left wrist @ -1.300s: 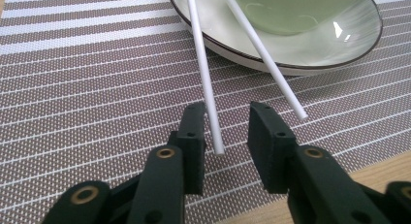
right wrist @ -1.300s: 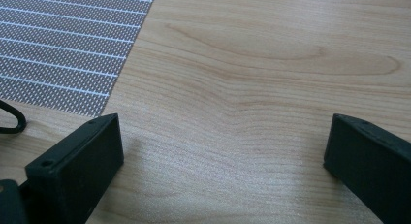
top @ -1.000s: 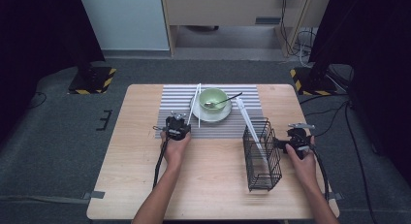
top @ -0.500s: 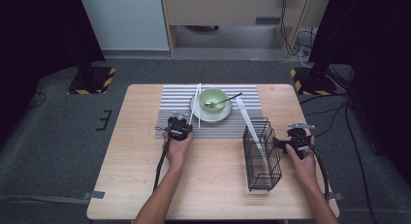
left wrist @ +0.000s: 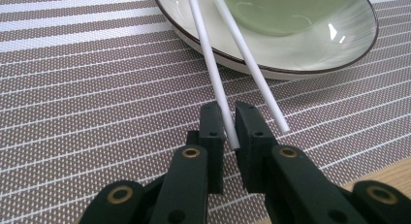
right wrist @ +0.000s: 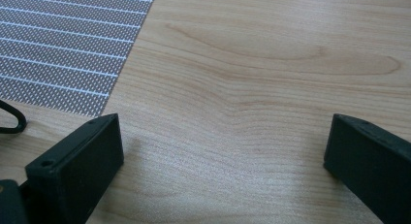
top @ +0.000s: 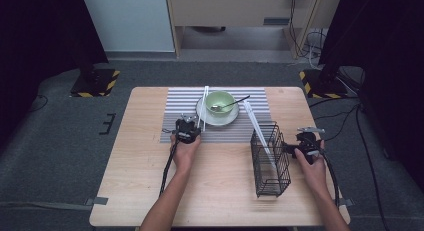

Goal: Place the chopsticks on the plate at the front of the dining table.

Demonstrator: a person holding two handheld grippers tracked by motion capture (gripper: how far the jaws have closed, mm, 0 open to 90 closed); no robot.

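In the left gripper view, the plate (left wrist: 271,64) and both white chopsticks (left wrist: 252,64) are running off the top edge. In the right gripper view, the basket wire (right wrist: 12,120) is getting cropped at the left edge.

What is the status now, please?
Left gripper jaws shut on one white chopstick. Second chopstick free beside it, on plate. Right gripper open, empty. Nothing blocking.
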